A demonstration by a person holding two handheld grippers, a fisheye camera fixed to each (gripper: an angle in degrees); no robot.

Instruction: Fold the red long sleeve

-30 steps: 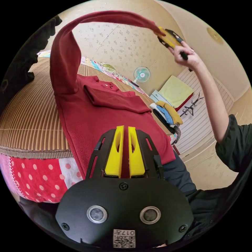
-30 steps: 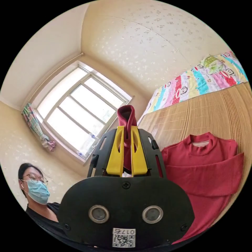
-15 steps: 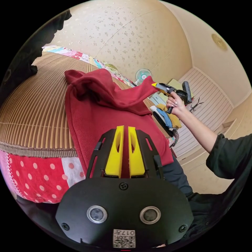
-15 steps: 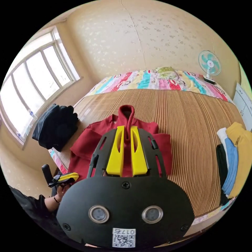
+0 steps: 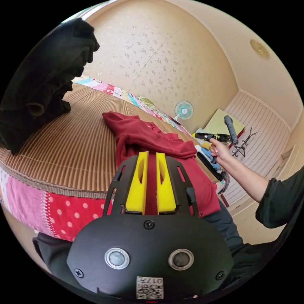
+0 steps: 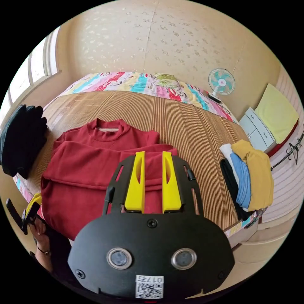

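The red shirt (image 6: 95, 171) lies flat on the mat (image 6: 190, 133), collar toward the far quilt (image 6: 142, 82), with both sleeves folded across its chest. In the left gripper view the shirt (image 5: 152, 142) shows rumpled at the sleeves, and its near hem hangs over the mat's (image 5: 72, 152) edge by the spotted quilt (image 5: 66, 209).

The left gripper (image 5: 151, 158) sits at the shirt's near hem; its yellow jaws stand a narrow gap apart with red cloth seen between them, but whether they pinch it I cannot tell. In the right gripper view it (image 6: 31, 205) shows beside the shirt's near left corner, held in a hand (image 6: 41, 228).

The right gripper (image 6: 151, 158) hangs above the shirt's right side, its jaws released and parted, holding nothing, with the folded sleeve seen between them. In the left gripper view it (image 5: 205, 136) shows just past the shirt's right edge, held in a hand (image 5: 220, 150).

A black bundle (image 6: 20, 139) rests on the mat left of the shirt. A clothes stack (image 6: 247, 177) sits at the mat's edge, well right of the shirt. A fan (image 6: 221, 82) stands beyond the quilt
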